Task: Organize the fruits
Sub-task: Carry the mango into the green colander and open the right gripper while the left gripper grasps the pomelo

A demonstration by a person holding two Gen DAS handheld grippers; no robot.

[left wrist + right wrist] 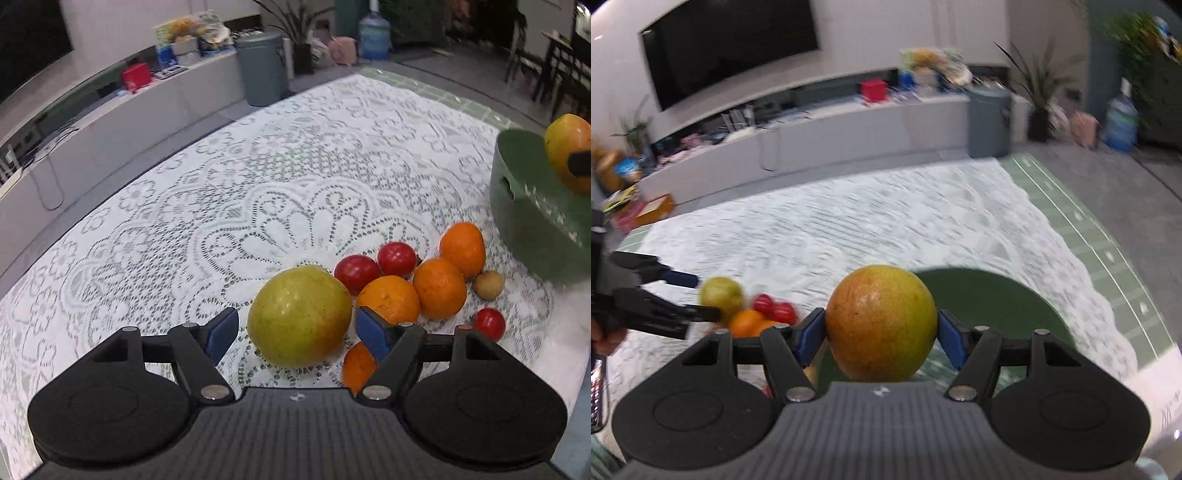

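Claw work is split between two fruits. The right claw (881, 332) is clamped on a yellow-orange mango (881, 326), both blue pads pressed to its sides, and holds it over the near rim of the green bowl (997, 299), which stands toward the counter's right edge. The left claw (297, 332) is spread wide, its pads clear on either side of a green mango (299, 315) lying on the counter beside the oranges (439, 288) and small red fruits (356, 271). By my reading, the carried mango is about to go in: it needs moving over the bowl's middle and lowering before release. White lace cloth (258, 177) covers the counter; beyond are a television (727, 44), a grey bin (262, 68) and a potted plant (1039, 96).
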